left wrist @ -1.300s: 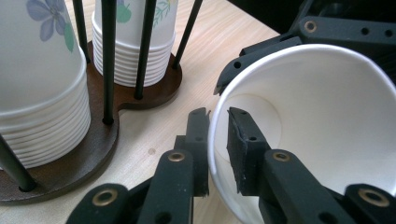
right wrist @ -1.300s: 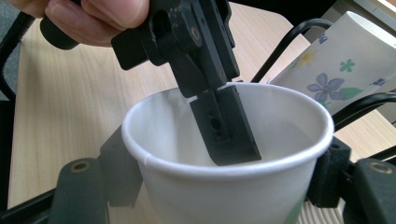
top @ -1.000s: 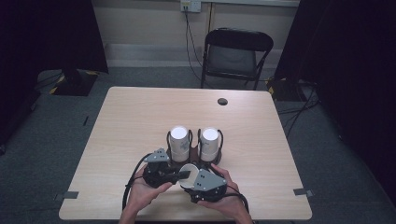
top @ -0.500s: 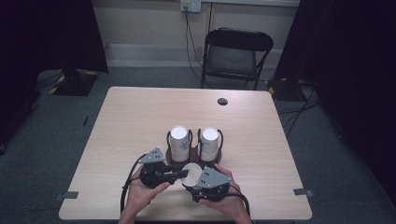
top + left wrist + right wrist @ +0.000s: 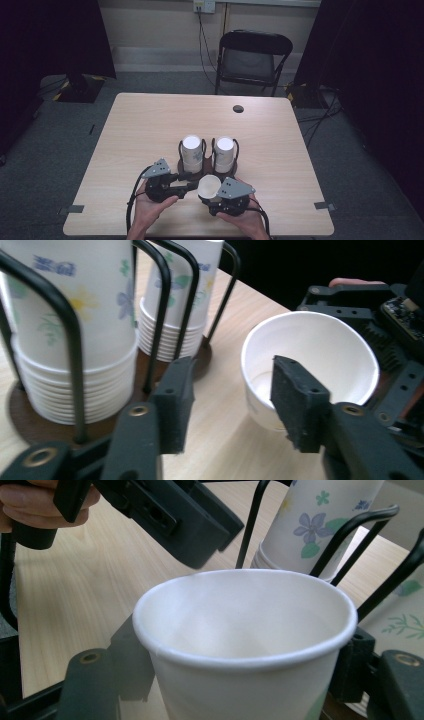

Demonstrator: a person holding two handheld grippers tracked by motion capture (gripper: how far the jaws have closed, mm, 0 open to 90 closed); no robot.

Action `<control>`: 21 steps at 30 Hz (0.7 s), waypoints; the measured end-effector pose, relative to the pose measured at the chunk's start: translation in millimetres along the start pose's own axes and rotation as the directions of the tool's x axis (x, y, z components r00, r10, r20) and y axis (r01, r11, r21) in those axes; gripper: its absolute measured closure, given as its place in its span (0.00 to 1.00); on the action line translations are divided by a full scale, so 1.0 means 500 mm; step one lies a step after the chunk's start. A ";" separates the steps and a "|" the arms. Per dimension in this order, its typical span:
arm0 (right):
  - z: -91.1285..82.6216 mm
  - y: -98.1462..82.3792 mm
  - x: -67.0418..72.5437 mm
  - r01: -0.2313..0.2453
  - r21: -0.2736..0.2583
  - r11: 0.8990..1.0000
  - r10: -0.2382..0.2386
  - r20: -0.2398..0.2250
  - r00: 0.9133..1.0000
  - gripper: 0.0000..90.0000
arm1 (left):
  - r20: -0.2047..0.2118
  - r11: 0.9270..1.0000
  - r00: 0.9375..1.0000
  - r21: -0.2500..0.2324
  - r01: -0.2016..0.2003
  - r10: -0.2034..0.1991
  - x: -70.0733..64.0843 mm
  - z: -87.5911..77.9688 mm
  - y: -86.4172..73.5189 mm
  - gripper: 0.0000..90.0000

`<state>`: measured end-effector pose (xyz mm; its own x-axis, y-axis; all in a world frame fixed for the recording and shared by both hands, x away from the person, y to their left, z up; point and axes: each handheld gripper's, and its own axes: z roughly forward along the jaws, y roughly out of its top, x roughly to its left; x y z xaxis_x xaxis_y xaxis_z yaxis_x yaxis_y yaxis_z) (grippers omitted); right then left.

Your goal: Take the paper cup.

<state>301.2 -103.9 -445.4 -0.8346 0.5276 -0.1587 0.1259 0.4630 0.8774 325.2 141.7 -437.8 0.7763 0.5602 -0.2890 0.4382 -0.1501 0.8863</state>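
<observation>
**Single paper cup clamped in the right gripper, left jaws letting go beside it**

Near the front edge of the wooden table (image 5: pixel 150 125), the right gripper (image 5: pixel 216 192) grasps a loose paper cup (image 5: pixel 208 186) by its sides. In the right gripper view the cup (image 5: pixel 245 645) sits squarely between the two black jaws, mouth tilted toward the camera, one jaw pressed at its 9 o'clock flank and the other at 3 o'clock.

The left gripper (image 5: pixel 192 186) comes in from the cup's 9 o'clock in the high view, its tips just beside the rim. Its jaws have just been opening: in the left gripper view (image 5: pixel 227 402) they stand spread, released, with bare tabletop between them. The cup (image 5: pixel 310 365) lies past the right-hand jaw, at about 1 o'clock from the gap, its white inside facing the camera; that jaw overlaps the cup's near wall, and I cannot tell whether it touches.

Just behind both grippers, at 12 o'clock from the cup, stands a black wire cup holder (image 5: pixel 207 150) on a dark round base, carrying two upside-down stacks of floral paper cups: the left stack (image 5: pixel 192 152) and the right stack (image 5: pixel 224 153), side by side. The held cup is near the holder's base but apart from both stacks.
</observation>
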 end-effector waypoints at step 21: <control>-0.029 -0.037 -0.023 -0.135 -0.032 0.990 0.136 0.030 0.990 0.33 | -0.296 0.988 0.948 -0.069 -0.140 0.114 0.018 -0.030 -0.035 0.32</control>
<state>300.9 -128.8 -453.1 -0.7930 0.6070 -0.0515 0.2205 0.3648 0.9046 317.7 161.5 -450.3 0.6523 0.7551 -0.0658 0.2926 -0.1708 0.9408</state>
